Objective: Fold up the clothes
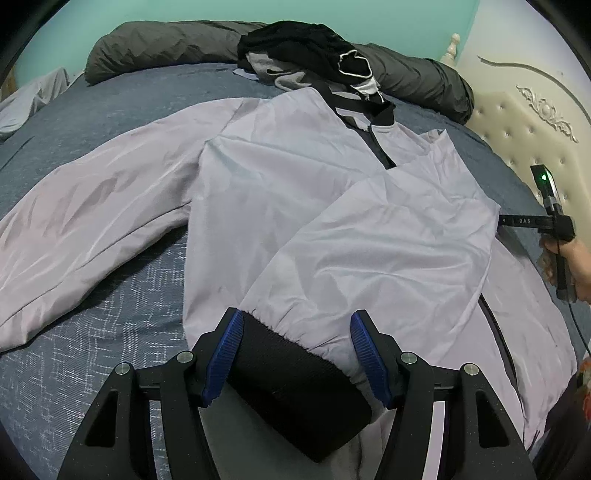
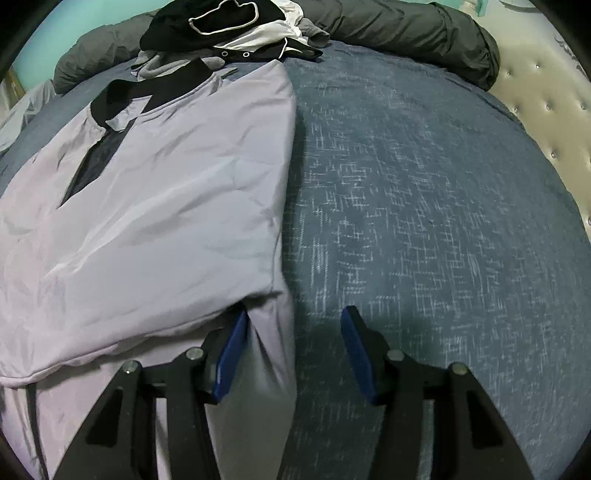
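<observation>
Jacket (image 1: 295,206): pale lilac, spread flat on the bed (image 1: 110,295), collar end far from both sets of jaws; one sleeve folded across the body, the other stretched out flat to the left of the left jaws.
Cuff (image 1: 291,373): black ribbed, end of the folded sleeve, lying directly between the left jaws.
Left gripper (image 1: 297,363): jaws moderately wide, straddling the cuff; left pad at the cuff's edge, right pad against gathered lilac cloth; firm pressing contact not determinable.
Right gripper (image 2: 293,356): jaws apart, fairly narrow; jacket's side edge between them, against the left pad; right pad over bare bedcover, clear of cloth.
Right gripper, seen from left wrist view: at far right, beside the jacket's edge, held in a hand (image 1: 576,266).
Clothes pile (image 2: 229,33): black, grey and white garments, beyond the collar.
Grey duvet (image 1: 166,44): rolled along the far bed edge.
Headboard (image 1: 524,122): cream, tufted, far right.
</observation>
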{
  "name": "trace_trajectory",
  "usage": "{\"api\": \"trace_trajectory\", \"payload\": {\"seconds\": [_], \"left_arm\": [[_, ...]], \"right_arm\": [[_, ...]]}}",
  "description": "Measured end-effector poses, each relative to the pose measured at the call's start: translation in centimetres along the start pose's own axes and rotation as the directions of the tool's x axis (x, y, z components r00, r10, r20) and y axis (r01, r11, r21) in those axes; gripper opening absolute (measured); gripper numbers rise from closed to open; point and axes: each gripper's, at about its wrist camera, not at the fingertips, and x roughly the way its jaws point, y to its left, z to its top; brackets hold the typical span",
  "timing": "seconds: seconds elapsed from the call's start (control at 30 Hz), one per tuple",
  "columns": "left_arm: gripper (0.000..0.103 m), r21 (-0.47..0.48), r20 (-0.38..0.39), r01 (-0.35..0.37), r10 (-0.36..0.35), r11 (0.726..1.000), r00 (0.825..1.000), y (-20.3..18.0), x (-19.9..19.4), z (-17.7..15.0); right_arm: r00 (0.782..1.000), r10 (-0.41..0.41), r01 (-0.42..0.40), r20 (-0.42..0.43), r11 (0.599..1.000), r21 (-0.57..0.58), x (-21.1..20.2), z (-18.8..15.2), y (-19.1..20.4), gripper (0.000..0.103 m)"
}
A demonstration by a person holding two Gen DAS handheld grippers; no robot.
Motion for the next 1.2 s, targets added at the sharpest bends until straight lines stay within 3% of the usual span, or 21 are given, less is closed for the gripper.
{"api": "trace_trajectory", "payload": {"seconds": [0.17, 0.53, 0.67, 0.77, 0.97, 1.2], "left_arm": [[0.065, 0.007, -0.015, 0.019, -0.019, 1.000, 1.000, -0.6, 0.5, 0.1], [0.065, 0.012, -0.038, 0.033, -0.032, 0.999, 0.999, -0.8, 1.2, 0.3], [0.065, 0.009, -0.037, 0.029, -0.029, 1.000, 0.999, -0.6, 0.5, 0.5], [0.065, 0.003, -0.008, 0.025, -0.025, 1.000, 1.000, -0.5, -1.0, 0.9], [0.065, -0.015, 0.054, 0.018, -0.017, 1.000, 0.998, -0.1, -2.5, 2.4], [0.065, -0.024, 0.029, 0.021, -0.020, 0.999, 0.999, 0.6, -0.4, 3.6]], "right_arm": [[0.998, -0.036, 0.036, 0.050, 0.999, 0.009, -0.9, -0.3, -1.4, 0.028], [0.999, -0.039, 0.039, 0.020, 0.999, 0.003, -0.3, -0.9, -1.7, 0.025], [1.000, 0.025, -0.026, 0.011, 0.998, 0.061, -1.3, -1.3, -2.9, 0.026], [0.996, 0.066, -0.074, 0.064, 0.989, 0.129, -3.6, -2.1, -4.0, 0.029], [0.978, 0.153, -0.170, 0.142, 0.978, 0.117, -5.6, 0.2, -3.1, 0.029], [0.983, 0.184, -0.181, -0.023, 0.978, 0.103, -0.3, 1.9, 0.7, 0.029]]}}
